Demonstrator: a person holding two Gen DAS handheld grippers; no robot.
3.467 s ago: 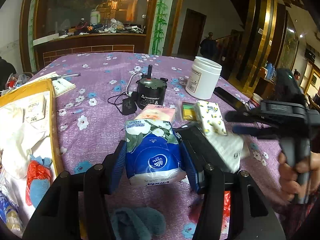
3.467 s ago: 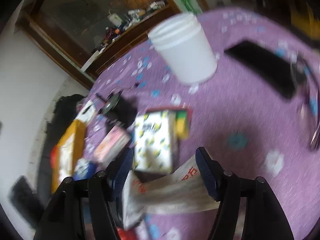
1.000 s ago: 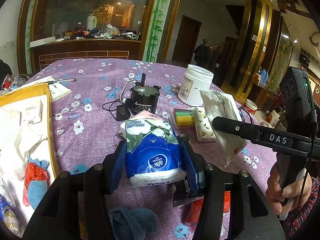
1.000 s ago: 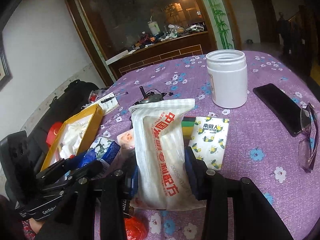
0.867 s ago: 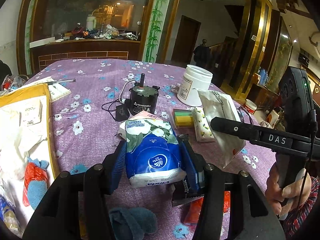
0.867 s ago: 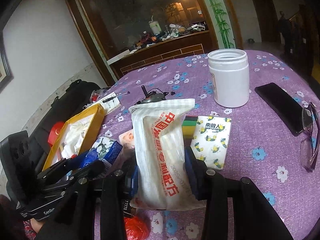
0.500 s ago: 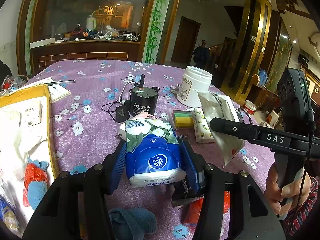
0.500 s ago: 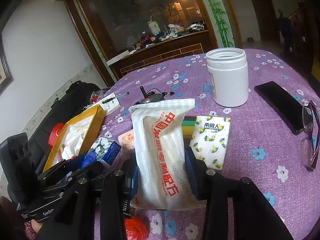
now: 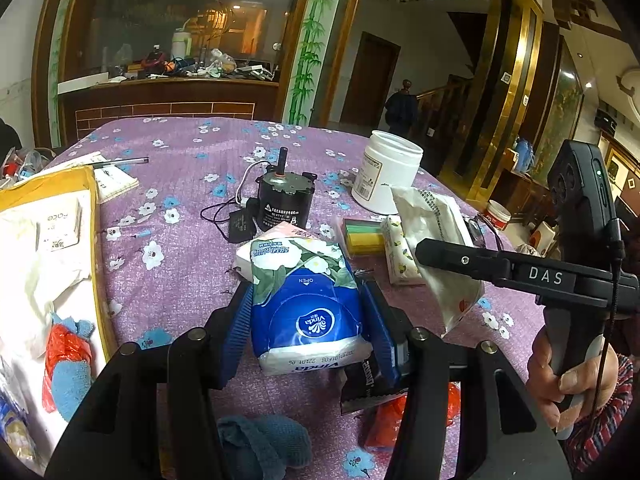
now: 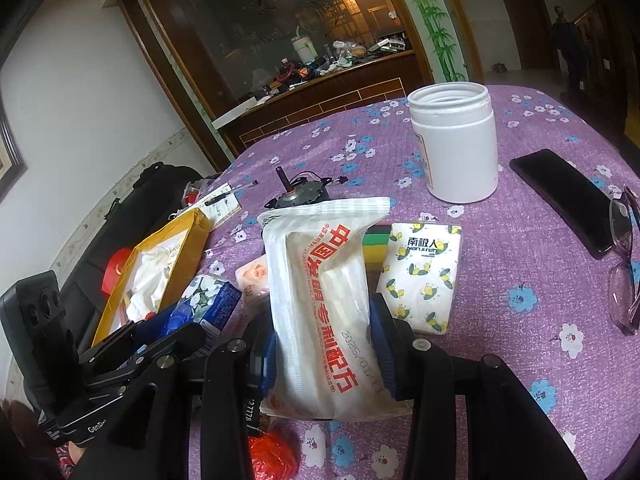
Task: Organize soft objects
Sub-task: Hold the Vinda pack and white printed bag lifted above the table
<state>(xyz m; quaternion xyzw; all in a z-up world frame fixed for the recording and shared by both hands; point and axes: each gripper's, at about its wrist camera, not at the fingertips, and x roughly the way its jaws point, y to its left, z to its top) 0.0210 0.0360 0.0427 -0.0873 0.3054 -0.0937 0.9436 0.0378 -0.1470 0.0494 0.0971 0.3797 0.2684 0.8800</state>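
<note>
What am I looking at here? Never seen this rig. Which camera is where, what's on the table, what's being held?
No robot: a person holds a two-finger gripper in each hand, with a fisheye camera on each looking along its fingers.

Left wrist view: the left gripper is shut on a blue tissue pack. At right, a hand holds the other gripper.

Right wrist view: the right gripper is shut on a white packet with red print.

On the purple floral tablecloth lie a white jar, a small black motor, a bee-print tissue pack, a phone and glasses. A yellow box sits at the left.
</note>
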